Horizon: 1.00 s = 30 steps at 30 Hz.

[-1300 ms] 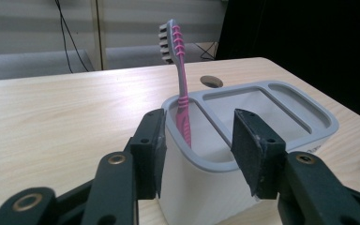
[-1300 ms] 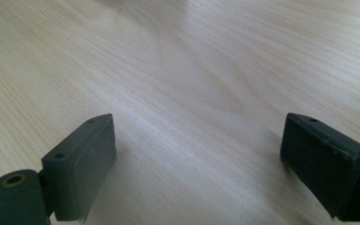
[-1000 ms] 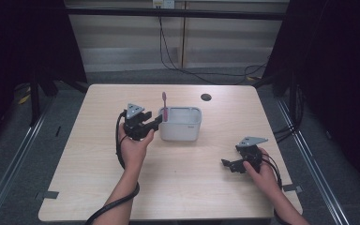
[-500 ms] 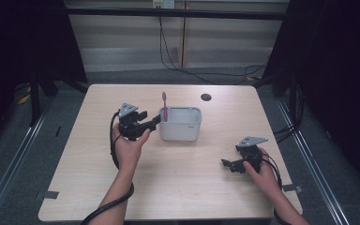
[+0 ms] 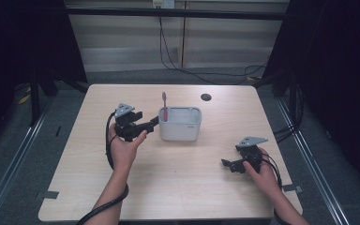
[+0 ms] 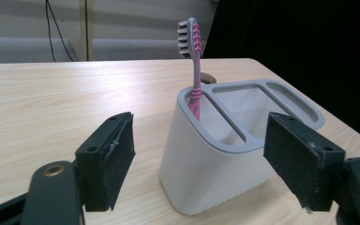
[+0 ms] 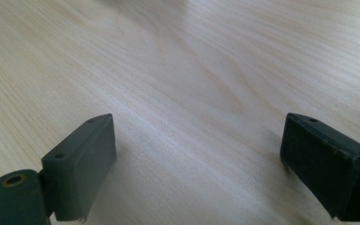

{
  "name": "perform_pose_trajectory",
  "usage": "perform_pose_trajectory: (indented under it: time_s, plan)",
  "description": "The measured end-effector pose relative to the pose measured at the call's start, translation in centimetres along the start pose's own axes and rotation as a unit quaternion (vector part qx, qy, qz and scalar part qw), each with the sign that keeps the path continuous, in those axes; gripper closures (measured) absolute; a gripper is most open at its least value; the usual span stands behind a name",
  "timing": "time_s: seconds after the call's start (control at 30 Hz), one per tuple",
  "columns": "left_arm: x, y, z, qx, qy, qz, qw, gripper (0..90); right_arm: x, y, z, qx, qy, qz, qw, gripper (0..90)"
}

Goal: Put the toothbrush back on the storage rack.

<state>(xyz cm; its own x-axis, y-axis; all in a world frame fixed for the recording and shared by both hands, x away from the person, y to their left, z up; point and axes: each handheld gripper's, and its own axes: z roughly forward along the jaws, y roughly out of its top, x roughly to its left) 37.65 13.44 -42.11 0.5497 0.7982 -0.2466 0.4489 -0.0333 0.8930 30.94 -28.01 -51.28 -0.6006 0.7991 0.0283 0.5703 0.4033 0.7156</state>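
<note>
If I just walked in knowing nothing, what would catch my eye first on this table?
Most likely the pink toothbrush standing upright, bristles up, in the left end compartment of a pale grey holder near the middle of the wooden table. Next, the left tongs right beside that holder: their jaws have just been opening and now stand wide, gripping nothing. The right tongs rest open over bare wood near the table's right edge.

Your toothbrush (image 6: 195, 61) handle's lower end hidden inside the holder (image 6: 215, 173), its base cut off below.
</note>
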Motion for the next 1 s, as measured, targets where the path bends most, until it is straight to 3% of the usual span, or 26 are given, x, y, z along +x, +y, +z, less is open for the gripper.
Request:
perform_pose_trajectory:
  time_s: [0.2,0.4,0.63,1.0]
  plan:
    - [0.2,-0.2,-0.1,0.008,-0.008,-0.003,0.9999,21.5,0.0,0.0,0.0,0.000,0.000,0.000,1.0000,10.3]
    - [0.7,-0.7,-0.4,0.020,-0.007,0.007,0.9997,17.8,0.0,0.0,0.0,0.000,0.000,0.000,1.0000,10.3]
    - [1.4,-1.1,-0.8,0.023,-0.013,-0.005,0.9996,15.8,0.0,0.0,0.0,0.000,0.000,0.000,1.0000,10.4]
    - [2.1,-1.8,-1.4,0.047,-0.018,0.008,0.9987,15.5,0.0,0.0,0.0,0.000,0.000,0.000,1.0000,10.4]
